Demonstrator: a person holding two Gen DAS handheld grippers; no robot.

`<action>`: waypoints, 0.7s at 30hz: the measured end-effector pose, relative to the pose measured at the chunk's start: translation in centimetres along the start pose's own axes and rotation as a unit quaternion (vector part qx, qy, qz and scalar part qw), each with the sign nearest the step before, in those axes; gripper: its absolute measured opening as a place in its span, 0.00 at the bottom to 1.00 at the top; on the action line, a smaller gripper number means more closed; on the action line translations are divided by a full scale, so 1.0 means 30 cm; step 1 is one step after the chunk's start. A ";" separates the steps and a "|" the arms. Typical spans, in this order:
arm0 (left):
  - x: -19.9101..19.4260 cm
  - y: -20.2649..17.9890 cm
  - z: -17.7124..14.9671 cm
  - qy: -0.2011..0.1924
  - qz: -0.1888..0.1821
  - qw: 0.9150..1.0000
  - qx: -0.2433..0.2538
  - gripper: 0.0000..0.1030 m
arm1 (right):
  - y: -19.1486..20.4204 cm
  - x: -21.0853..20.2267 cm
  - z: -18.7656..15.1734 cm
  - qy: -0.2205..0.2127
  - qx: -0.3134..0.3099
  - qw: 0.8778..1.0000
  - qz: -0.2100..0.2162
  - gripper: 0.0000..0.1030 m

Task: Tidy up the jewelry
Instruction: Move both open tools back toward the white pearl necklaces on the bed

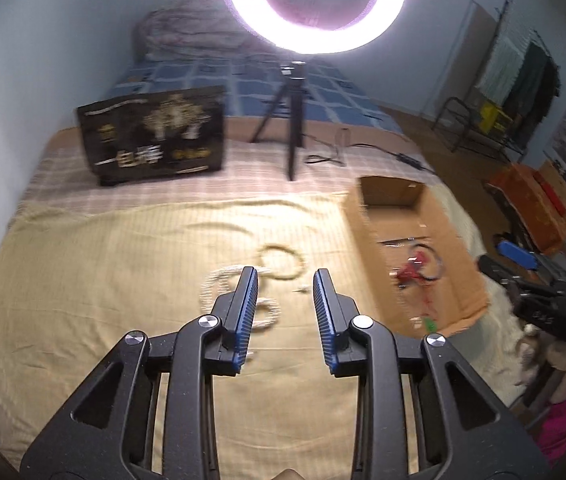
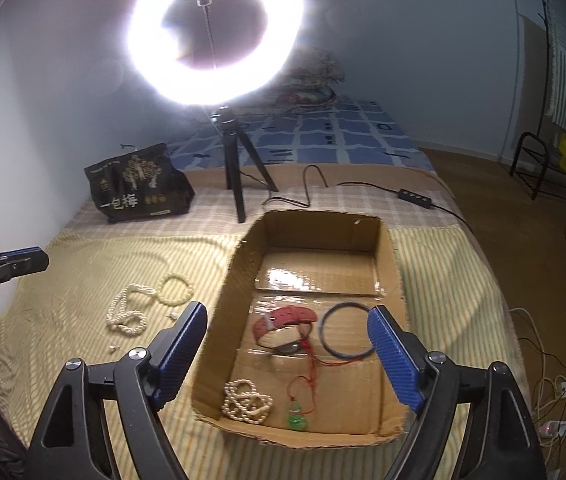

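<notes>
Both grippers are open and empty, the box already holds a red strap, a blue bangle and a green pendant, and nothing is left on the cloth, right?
Not quite: pearl strands and a bead bracelet lie on the cloth left of the box, as the right wrist view shows. The rest holds.

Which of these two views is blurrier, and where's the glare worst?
Left wrist view is motion-blurred: the pearl necklace and open cardboard box smear. Right wrist view is sharp, but the white ring light blows out and glare shines off the box's taped floor.
</notes>
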State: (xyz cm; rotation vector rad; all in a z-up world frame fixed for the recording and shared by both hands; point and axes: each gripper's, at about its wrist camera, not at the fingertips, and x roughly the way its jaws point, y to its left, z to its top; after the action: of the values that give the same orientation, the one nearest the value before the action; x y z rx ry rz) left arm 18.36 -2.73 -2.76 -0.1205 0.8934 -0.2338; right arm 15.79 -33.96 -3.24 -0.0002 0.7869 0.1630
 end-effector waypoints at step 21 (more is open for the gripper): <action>0.155 0.247 -0.112 0.083 0.009 0.992 -0.092 0.27 | 0.278 0.182 0.092 0.051 0.046 0.991 0.117 0.74</action>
State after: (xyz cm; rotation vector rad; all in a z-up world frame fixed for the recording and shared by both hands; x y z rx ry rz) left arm 19.66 3.24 -9.86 -0.2667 1.0815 -0.1466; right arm 20.31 -24.77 -4.64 0.1734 0.8962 0.3504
